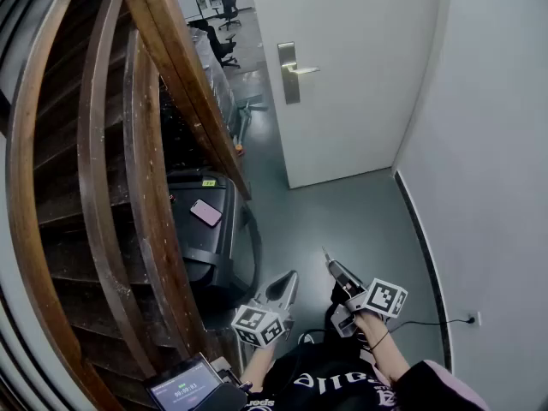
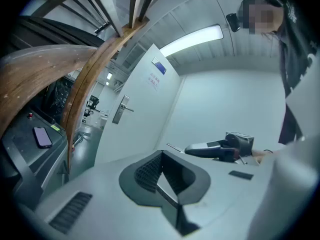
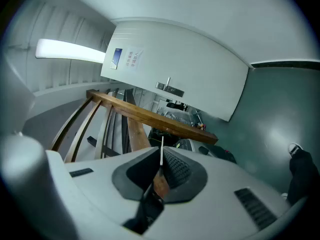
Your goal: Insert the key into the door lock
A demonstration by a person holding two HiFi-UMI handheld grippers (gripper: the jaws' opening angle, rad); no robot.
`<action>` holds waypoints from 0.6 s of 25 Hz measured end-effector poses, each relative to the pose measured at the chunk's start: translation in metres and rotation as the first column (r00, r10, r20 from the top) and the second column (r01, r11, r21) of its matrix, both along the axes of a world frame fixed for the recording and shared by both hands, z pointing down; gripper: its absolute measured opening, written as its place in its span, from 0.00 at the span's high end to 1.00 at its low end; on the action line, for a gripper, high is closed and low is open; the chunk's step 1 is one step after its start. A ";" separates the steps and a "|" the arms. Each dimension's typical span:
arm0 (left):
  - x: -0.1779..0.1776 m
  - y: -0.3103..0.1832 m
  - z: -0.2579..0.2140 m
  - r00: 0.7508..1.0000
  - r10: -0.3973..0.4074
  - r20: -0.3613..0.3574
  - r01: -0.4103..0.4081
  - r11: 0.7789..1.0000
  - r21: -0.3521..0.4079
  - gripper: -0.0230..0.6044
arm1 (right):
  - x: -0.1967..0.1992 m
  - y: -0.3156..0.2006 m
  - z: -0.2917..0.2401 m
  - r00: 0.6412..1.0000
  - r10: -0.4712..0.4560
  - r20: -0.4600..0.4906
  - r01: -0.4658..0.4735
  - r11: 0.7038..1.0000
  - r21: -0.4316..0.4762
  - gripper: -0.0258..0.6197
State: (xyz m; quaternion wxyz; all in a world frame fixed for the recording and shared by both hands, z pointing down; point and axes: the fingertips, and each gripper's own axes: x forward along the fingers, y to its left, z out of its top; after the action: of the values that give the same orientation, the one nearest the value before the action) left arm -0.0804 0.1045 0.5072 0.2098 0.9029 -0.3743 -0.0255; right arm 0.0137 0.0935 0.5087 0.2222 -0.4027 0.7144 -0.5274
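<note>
Hallway, door (image 1: 342, 75) at 12 o'clock: right gripper (image 1: 336, 269) pinches the key (image 3: 161, 151), left gripper (image 1: 287, 288) closed and empty, so I'm guessing approach step, key needs lining up with the lock (image 1: 290, 86).

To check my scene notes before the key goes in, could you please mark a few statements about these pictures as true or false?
1. The right gripper is clamped on the key. True.
2. The key is in the door lock. False: it is held low near the person, well short of the door.
3. A pink phone lies on the black case beside the stairs. True.
4. The left gripper grips the door handle. False: it hangs low beside the right gripper, apart from the handle, with nothing between its jaws.
</note>
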 end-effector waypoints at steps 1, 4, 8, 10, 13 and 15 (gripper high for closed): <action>0.003 -0.012 0.002 1.000 -0.002 -0.001 0.002 1.000 -0.001 0.96 | 0.004 -0.013 0.001 1.000 0.002 0.006 -0.002 1.000 0.001 0.90; 0.010 -0.051 0.006 1.000 -0.004 -0.001 0.004 1.000 0.002 0.96 | 0.018 -0.054 0.007 1.000 0.009 -0.013 -0.009 1.000 -0.002 0.90; 0.027 -0.109 0.001 1.000 -0.011 -0.027 0.012 0.999 0.041 0.96 | 0.034 -0.115 0.010 1.000 -0.014 -0.017 0.014 1.000 0.001 0.90; 0.038 -0.142 -0.007 0.999 -0.022 -0.048 0.026 0.997 0.069 0.96 | 0.039 -0.149 0.008 0.999 -0.046 -0.003 0.046 0.999 0.007 0.90; 0.054 -0.194 -0.014 0.997 -0.060 -0.057 0.065 0.995 0.082 0.96 | 0.049 -0.199 0.004 0.994 -0.109 -0.021 0.109 0.994 0.013 0.90; 0.066 -0.227 -0.018 0.995 -0.067 -0.070 0.073 0.994 0.085 0.96 | 0.057 -0.233 0.000 0.990 -0.138 -0.027 0.138 0.990 0.018 0.90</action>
State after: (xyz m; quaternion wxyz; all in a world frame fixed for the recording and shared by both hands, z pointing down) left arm -0.0146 -0.1223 0.4892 0.1816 0.8961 -0.3971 -0.0793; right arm 0.0707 -0.1394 0.5090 0.1800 -0.3568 0.7484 -0.5294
